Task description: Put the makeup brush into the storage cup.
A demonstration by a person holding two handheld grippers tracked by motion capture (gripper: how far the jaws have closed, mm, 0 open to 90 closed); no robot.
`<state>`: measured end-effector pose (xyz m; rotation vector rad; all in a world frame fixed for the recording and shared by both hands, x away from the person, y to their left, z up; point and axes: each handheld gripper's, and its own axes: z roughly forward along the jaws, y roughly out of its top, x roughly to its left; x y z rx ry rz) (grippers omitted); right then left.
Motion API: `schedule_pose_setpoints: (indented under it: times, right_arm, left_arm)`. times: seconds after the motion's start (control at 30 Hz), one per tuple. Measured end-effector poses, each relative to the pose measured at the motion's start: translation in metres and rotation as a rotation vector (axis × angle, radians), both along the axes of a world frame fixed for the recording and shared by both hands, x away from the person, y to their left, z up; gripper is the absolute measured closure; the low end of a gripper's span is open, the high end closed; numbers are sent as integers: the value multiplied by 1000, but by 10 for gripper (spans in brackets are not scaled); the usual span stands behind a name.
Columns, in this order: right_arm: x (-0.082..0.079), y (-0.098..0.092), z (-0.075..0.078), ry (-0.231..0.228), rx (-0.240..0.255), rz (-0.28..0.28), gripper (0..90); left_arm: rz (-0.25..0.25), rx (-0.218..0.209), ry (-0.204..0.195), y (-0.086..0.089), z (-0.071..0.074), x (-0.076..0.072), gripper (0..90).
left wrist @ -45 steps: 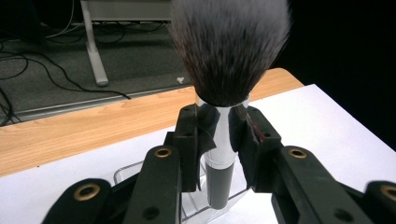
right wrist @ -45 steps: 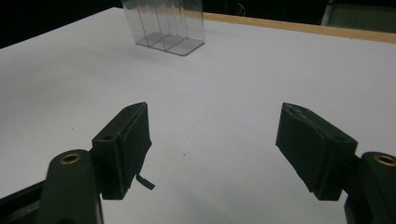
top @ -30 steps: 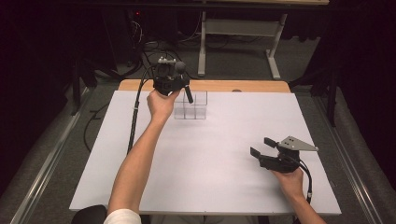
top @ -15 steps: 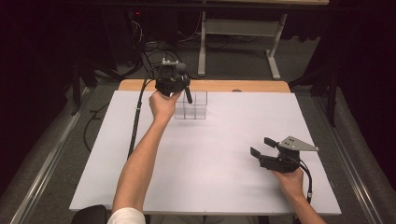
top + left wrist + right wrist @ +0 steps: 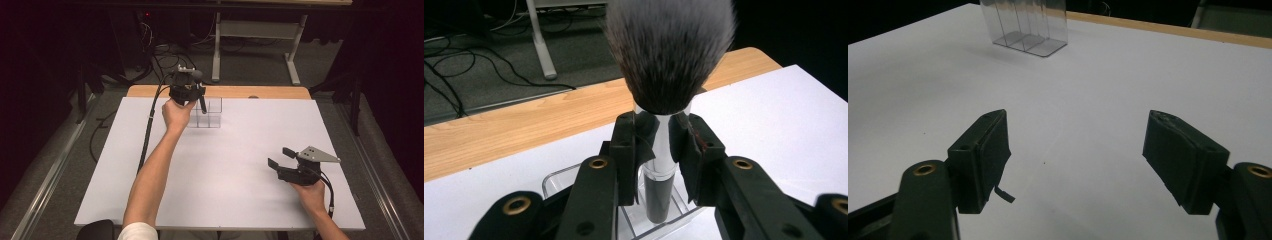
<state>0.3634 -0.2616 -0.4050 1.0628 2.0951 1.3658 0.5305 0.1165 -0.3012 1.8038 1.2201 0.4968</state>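
Observation:
My left gripper (image 5: 197, 95) (image 5: 659, 150) is shut on a makeup brush (image 5: 664, 100) by its silver ferrule. The bristles are grey and fluffy; the black handle (image 5: 202, 105) points down into a clear plastic organiser (image 5: 210, 114) (image 5: 574, 180) at the far side of the white table sheet. My right gripper (image 5: 281, 157) (image 5: 1078, 160) rests low over the sheet at the near right, open, with nothing between its pads. From there the clear organiser (image 5: 1025, 27) stands far ahead.
The white sheet (image 5: 230, 165) covers a wooden table whose far edge (image 5: 250, 91) shows bare. Beyond it are a desk frame (image 5: 255, 45) and loose cables (image 5: 165, 55) on the dark floor. The left gripper's cable (image 5: 150, 130) hangs along the forearm.
The left hand with the brush has shifted only slightly over the organiser. The right gripper has stayed where it was.

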Motion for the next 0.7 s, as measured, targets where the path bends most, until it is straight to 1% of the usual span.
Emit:
schedule_pose_setpoints:
  times: [0.2, 0.43, 0.7]
  right_arm:
    - [0, 0, 0, 6, 3, -5, 283]
    - [0, 0, 0, 6, -6, -3, 284]
    - [0, 1, 0, 4, -4, -3, 285]
  left_arm:
    - [-2, 6, 9, -1, -3, 1, 703]
    - [-3, 7, 21, -4, -7, 3, 703]
    - [-7, 24, 34, -8, -11, 4, 703]
